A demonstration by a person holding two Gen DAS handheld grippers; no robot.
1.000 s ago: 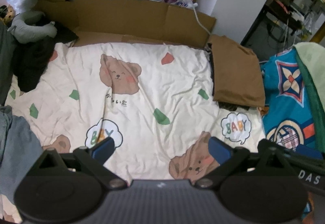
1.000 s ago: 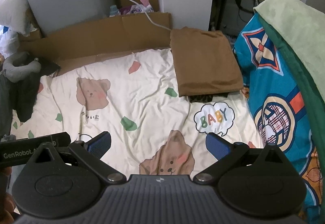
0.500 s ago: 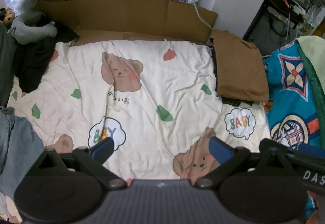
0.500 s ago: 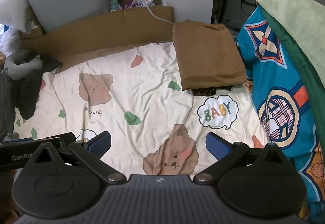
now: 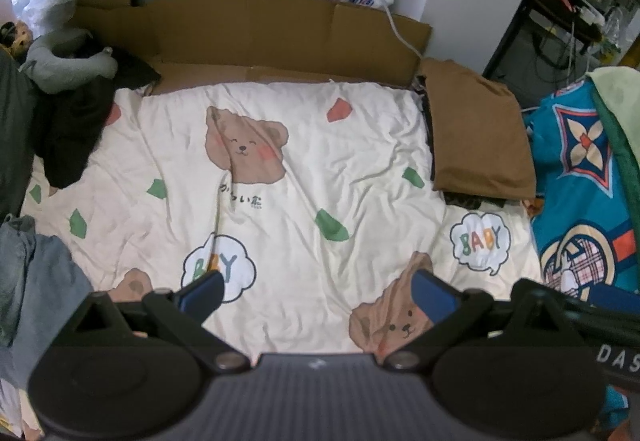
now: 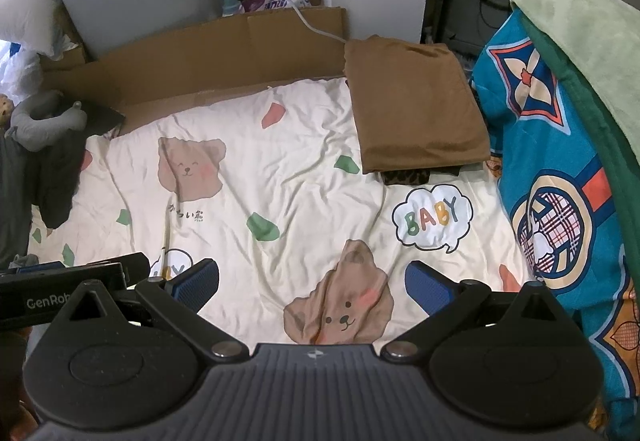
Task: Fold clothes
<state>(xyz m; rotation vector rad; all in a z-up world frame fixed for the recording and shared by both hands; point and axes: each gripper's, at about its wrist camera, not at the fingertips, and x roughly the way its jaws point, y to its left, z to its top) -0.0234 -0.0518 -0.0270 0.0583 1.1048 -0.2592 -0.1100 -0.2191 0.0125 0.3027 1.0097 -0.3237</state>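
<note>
Both grippers hang above the near edge of a bed covered by a cream blanket printed with brown bears, green and red patches and "BABY" clouds. The left gripper has its blue-padded fingers spread wide apart with nothing between them, poised over the near middle of the blanket. The right gripper is likewise spread wide and empty, over the bear print near the same edge; part of the left tool shows at its left side. A folded brown garment lies flat at the far right corner of the bed, resting on top of a darker folded piece whose edge peeks out underneath it toward the near side. Along the left edge of the bed sits a heap of unfolded clothes: a dark garment near the far left corner with a grey stuffed toy on top of it, and a blue denim piece closer to the near left corner. A flattened cardboard sheet stands along the far edge. A bright blue patterned cloth hangs just beside the right edge, with a pale green towel draped over it.
</note>
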